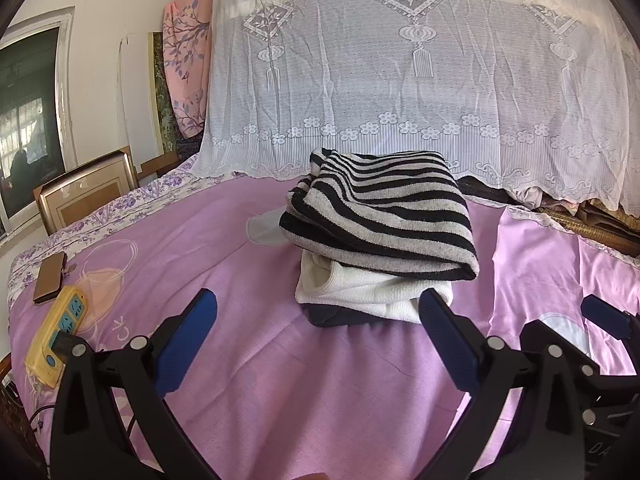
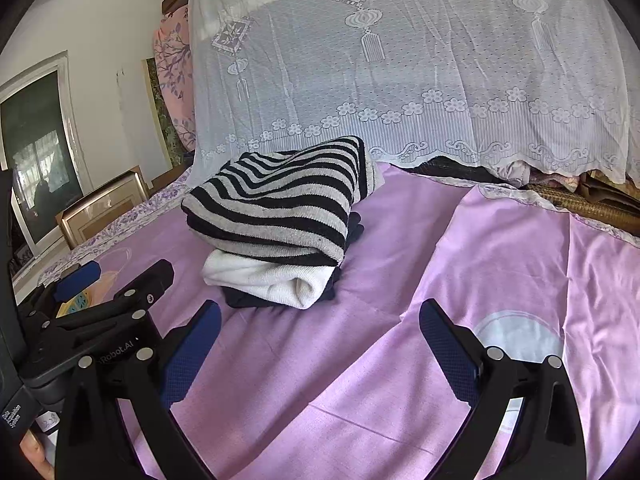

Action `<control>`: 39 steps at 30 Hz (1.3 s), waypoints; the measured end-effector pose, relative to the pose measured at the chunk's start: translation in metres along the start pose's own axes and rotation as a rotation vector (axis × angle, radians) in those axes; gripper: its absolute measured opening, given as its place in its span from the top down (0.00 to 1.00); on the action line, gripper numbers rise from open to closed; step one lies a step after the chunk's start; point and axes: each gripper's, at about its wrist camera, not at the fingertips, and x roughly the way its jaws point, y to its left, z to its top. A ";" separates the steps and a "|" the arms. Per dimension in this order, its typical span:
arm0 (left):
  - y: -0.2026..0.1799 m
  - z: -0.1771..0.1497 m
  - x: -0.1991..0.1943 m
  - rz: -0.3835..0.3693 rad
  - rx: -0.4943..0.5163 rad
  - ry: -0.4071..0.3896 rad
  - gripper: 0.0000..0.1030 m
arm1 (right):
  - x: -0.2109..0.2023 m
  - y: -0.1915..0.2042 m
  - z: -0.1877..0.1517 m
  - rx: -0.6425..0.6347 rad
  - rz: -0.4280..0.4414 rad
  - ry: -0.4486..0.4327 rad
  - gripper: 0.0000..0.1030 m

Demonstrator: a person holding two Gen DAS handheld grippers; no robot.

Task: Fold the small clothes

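- Pink-lilac bedsheet [image 1: 280, 380] carries a stack of three folded garments, mid-bed, in front of the white lace cover [image 1: 400, 80].
- Stack order, top down: black-and-grey striped knit [image 1: 384, 224], white knit [image 1: 360, 292], dark garment [image 1: 336, 318] at the bottom, only its near edge showing.
- Left gripper [image 1: 320, 316]: jaws spread wide, nothing between them; it hovers just short of the stack's near edge, apart from the cloth.
- Right gripper [image 2: 320, 320]: likewise wide open and empty, over bare sheet, stack ahead and slightly to its left.
- Step in hand, as I read it: the stack looks finished; both tools are free, between garments or at the end of the job. No unfolded piece is visible in either view.
- Next move would call for finding another garment, or squaring the stack, since the striped piece sits skewed and overhangs the white one toward the right.
- Striped knit: thick, soft, rounded fold at the front. White knit: ribbed, rolled fold edge at the near right corner.
- Yellow power strip [image 1: 56, 336] and a brown phone [image 1: 50, 278] lie at the bed's left edge, well apart from the stack.
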 end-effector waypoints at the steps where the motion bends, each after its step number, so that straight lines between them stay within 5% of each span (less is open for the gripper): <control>1: 0.000 0.000 0.001 0.000 0.001 0.000 0.04 | 0.000 0.000 0.000 -0.002 -0.003 -0.002 0.03; 39: 0.005 0.001 0.005 0.023 0.014 0.003 0.04 | 0.001 0.005 -0.004 -0.005 0.002 -0.001 0.03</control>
